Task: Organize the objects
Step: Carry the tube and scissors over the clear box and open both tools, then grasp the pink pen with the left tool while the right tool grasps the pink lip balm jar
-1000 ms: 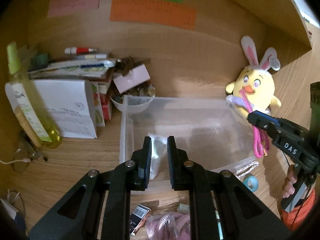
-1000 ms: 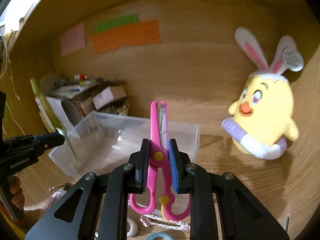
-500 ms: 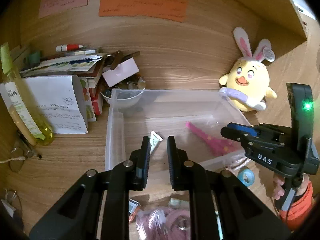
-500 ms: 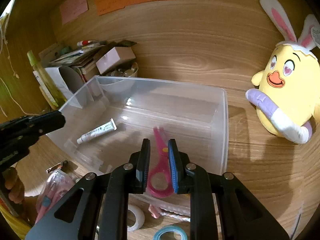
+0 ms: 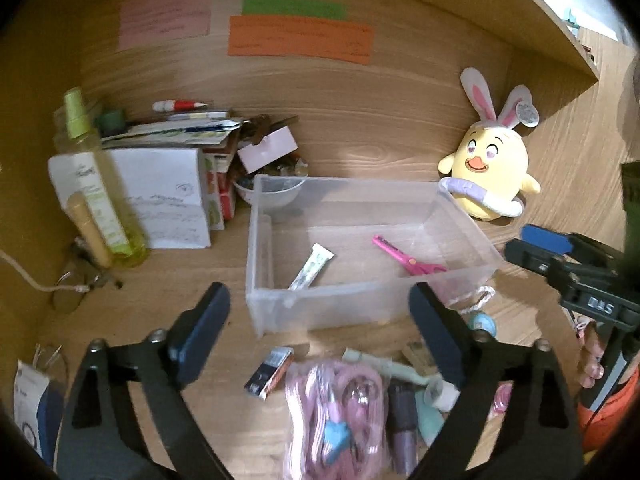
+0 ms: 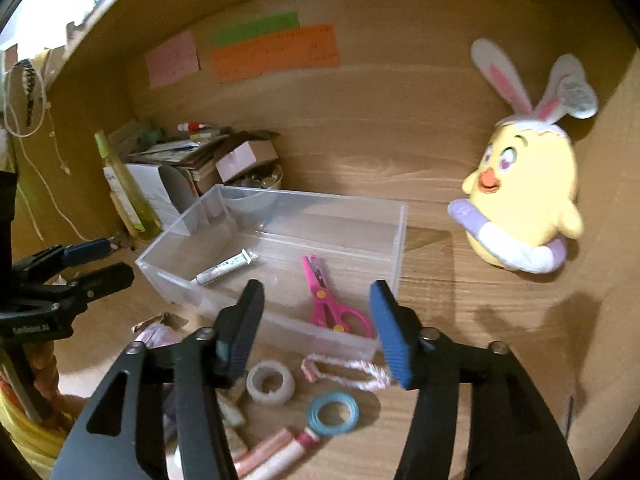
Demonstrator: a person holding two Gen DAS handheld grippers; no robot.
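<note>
Both hand-held grippers just sprang open with nothing between the jaws. Left hand-held gripper, right hand-held gripper. Scissors and tube lie in the clear bin. Probably next: the tape rolls on the worktop, just below the right one's jaws, so it's nearer.

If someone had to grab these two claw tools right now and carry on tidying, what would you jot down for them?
Left claw: jaws have just been opening, nothing between them.
Right claw: jaws have just been opening, nothing between them.
Done: white tube and pink scissors lie in the clear bin.
Left: on the desk in front of the bin, white tape roll, blue tape ring, pink-white cord, bag of pink cable, small dark box.
</note>
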